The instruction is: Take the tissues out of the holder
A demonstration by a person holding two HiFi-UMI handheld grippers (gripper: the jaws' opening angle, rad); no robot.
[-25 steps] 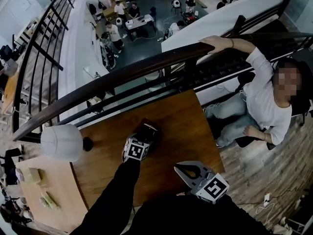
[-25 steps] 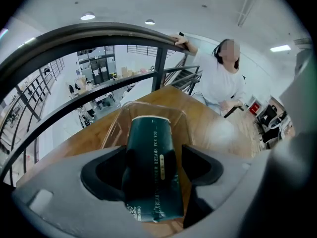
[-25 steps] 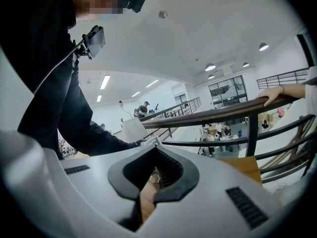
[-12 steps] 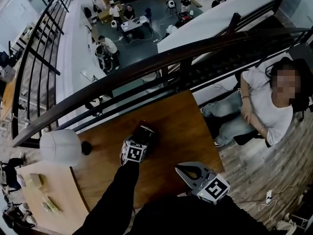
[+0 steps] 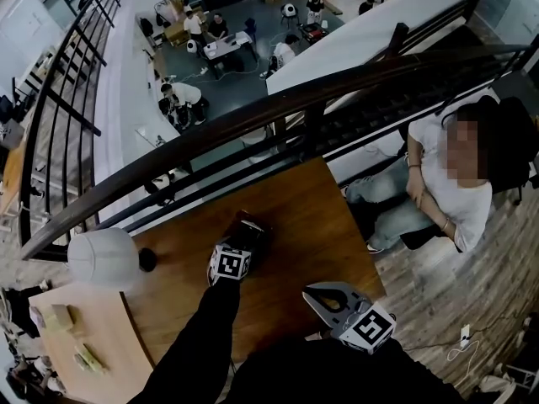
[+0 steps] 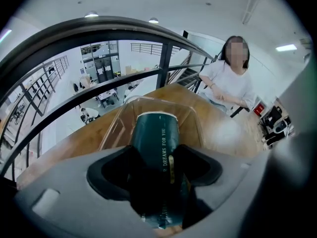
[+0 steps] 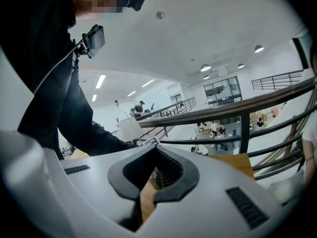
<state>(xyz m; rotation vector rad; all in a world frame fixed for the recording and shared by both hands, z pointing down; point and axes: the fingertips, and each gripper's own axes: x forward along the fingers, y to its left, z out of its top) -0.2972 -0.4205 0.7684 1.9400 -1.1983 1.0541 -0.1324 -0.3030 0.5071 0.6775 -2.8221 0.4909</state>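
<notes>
A dark green tissue pack (image 6: pixel 154 138) with gold print stands in a clear holder (image 6: pixel 195 117) on the brown table (image 5: pixel 313 213). In the left gripper view the pack runs between the jaws of my left gripper (image 6: pixel 159 175), which is shut on it. The head view shows that left gripper (image 5: pixel 245 231) over the holder (image 5: pixel 258 224) near the table's middle. My right gripper (image 5: pixel 311 292) hovers at the table's near right edge, shut with nothing in it. In its own view the right gripper (image 7: pixel 147 185) points toward the railing and my left sleeve.
A dark handrail (image 5: pixel 253 116) runs along the table's far side, with a drop to a lower floor behind it. A person (image 5: pixel 455 194) sits on the floor to the right. A round white object (image 5: pixel 103 257) and a light wooden table (image 5: pixel 80 335) stand at the left.
The seated person has taken an arm off the handrail and folded it in. Both grippers have stayed nearly where they were.
</notes>
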